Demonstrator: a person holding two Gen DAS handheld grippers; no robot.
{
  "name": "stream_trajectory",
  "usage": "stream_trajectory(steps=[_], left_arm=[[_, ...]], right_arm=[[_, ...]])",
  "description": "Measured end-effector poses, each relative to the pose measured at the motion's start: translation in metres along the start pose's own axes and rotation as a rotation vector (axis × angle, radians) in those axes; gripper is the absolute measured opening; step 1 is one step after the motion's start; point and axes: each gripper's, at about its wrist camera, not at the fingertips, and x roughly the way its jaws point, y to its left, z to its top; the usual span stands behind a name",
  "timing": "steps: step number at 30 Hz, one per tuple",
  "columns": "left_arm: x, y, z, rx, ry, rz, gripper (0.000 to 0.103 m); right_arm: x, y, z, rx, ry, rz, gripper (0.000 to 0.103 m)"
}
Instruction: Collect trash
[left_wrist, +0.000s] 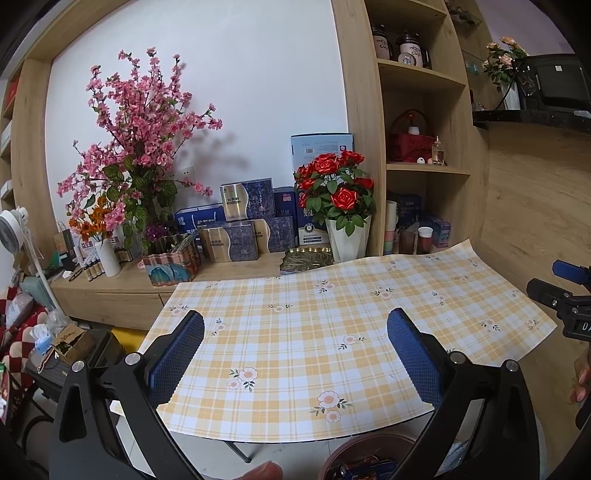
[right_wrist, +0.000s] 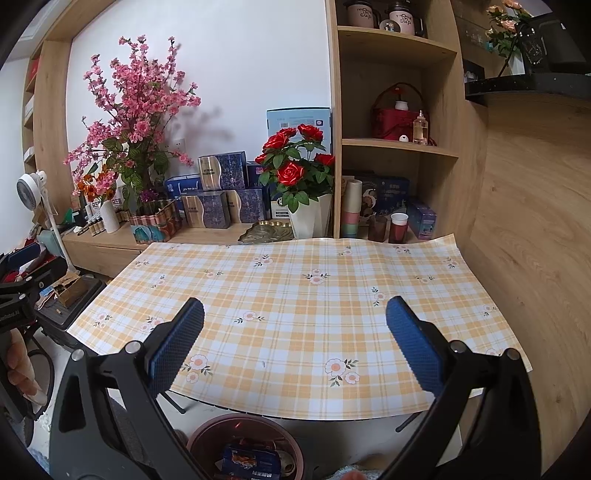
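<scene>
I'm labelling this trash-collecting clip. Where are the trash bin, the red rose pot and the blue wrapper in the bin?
trash bin (right_wrist: 207, 437): right wrist view, left rim.
red rose pot (right_wrist: 314, 219): right wrist view, white front wall.
blue wrapper (right_wrist: 245, 458): right wrist view, printed face.

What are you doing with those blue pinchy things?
A person holds a tool in each hand over the checked tablecloth. The left tool and right tool are both open and hold nothing. No trash shows on the cloth. The brown bin below the table edge already has wrappers in it.
</scene>
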Motion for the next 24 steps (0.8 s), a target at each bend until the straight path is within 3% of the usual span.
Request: stream_trajectory(steps=[24], left_arm=[[-0.0013,0.0028,-0.0006,-0.004,0.000,0.027,0.097]], right_arm=[[-0.0045,0.0019,0.0005,0.009,-0.004,-0.008,0.097]])
